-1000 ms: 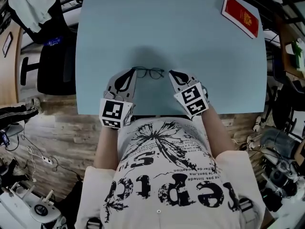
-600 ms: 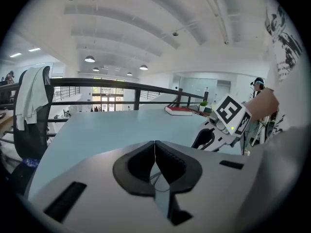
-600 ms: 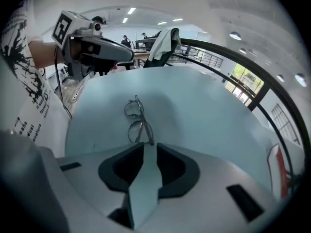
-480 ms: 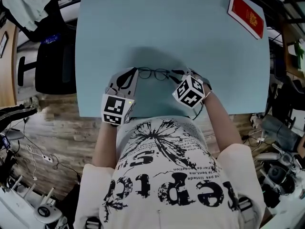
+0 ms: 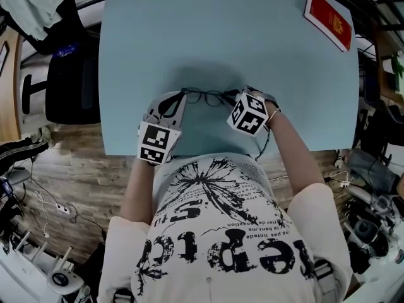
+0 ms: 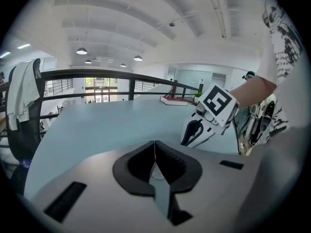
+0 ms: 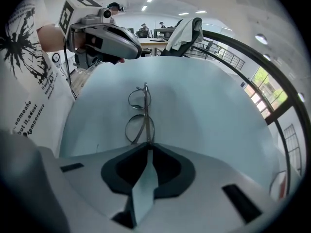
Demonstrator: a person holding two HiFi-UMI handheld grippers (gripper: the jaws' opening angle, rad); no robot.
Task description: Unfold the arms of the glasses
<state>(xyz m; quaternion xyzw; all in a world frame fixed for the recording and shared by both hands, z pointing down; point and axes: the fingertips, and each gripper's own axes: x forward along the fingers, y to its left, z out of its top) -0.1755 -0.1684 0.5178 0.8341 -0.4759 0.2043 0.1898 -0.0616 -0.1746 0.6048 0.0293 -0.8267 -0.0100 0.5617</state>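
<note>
Evidently the left tool [image 5: 179, 97] is clamping shut on the left end of the glasses [image 5: 208, 96], a light, easily bent wire frame best taken near its hinges, lying long-axis left-right by the worktop's [image 5: 252, 36] near edge, while the right tool [image 7: 146, 144], jaws just now closing, is pinching the right end.

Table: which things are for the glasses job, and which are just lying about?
For the job: glasses; left gripper; right gripper, whose jaws have just been closing with the glasses' end between them.
Just lying about: red book; black chair.
</note>
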